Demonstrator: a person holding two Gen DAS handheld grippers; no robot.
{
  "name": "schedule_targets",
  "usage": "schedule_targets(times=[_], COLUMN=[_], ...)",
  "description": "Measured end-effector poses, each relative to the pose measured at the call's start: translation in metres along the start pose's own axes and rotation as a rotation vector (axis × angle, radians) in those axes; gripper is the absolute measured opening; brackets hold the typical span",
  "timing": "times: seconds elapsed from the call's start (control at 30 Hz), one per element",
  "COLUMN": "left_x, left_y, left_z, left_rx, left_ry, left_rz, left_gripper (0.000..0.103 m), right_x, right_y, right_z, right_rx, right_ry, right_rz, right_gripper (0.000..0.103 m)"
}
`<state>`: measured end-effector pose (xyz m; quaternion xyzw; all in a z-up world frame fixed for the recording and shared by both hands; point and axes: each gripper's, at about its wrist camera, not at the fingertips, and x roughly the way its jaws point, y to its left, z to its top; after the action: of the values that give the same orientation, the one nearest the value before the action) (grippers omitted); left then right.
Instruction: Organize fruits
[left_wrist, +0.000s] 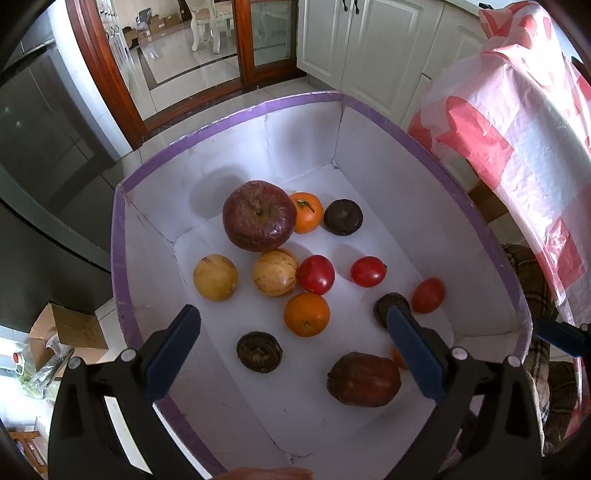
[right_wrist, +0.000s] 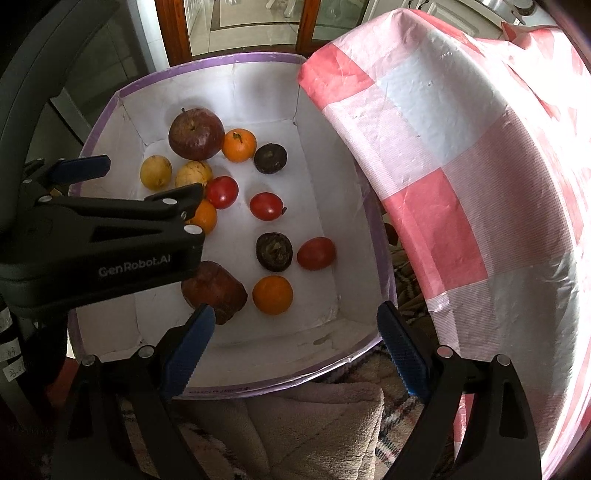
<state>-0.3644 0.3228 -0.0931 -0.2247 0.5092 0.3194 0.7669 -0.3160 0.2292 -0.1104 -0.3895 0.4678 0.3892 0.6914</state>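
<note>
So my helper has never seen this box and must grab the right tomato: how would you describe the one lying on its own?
Look in the white box with the purple rim. Mid-floor lies a red tomato, touching nothing. It sits between two dark wrinkled fruits, and it alone shows a small stem nub on its side.

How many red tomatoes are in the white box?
3. One tomato touches a yellow fruit mid-box, one sits alone just right of it, and one lies near the box's right wall. More could hide behind the grippers.
</note>
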Motion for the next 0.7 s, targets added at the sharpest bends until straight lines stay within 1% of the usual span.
schedule_targets(times=[0.7], left_x=[0.0077], left_y=[0.0019], left_z=[-0.0005], left_rx=[-0.005], left_ry=[0.027], left_rz=[-0.014], left_gripper=[0.101], right_x=[0.0027], right_y=[0.0012], right_z=[-0.001], right_rx=[0.003], right_ry=[0.015], right_rz=[0.005], right_gripper=[0.087])
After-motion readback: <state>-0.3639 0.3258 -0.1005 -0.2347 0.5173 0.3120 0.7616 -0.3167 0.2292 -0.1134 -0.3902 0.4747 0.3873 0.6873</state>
